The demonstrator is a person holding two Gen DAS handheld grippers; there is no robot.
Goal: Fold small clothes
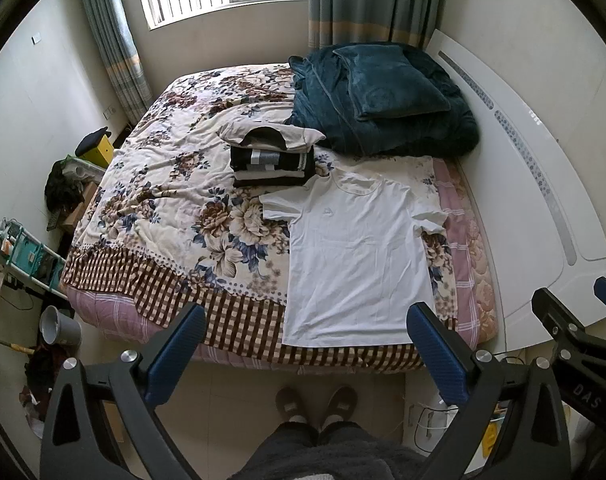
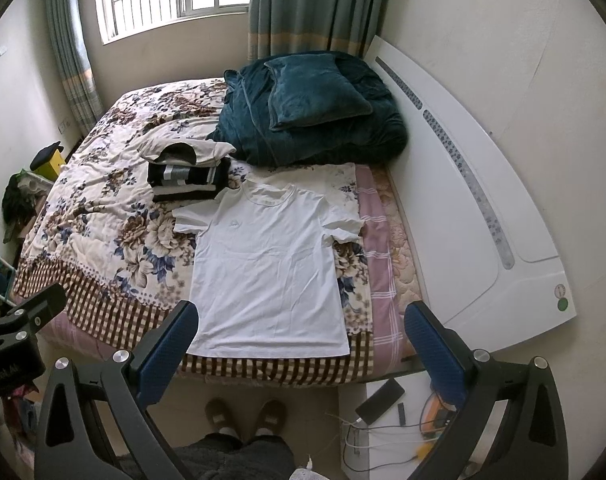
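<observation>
A white T-shirt lies spread flat, front up, on the floral bedspread, its hem at the near bed edge; it also shows in the right wrist view. Behind its collar sits a stack of folded clothes, black, grey and cream, which also shows in the right wrist view. My left gripper is open and empty, held above the floor in front of the bed. My right gripper is open and empty, also short of the bed edge, and shows in the left wrist view at the right.
A teal blanket with a pillow is piled at the back of the bed. The white headboard runs along the right. A nightstand with phone and cables stands at the lower right. My slippered feet stand before the bed. Clutter and a bucket are on the left.
</observation>
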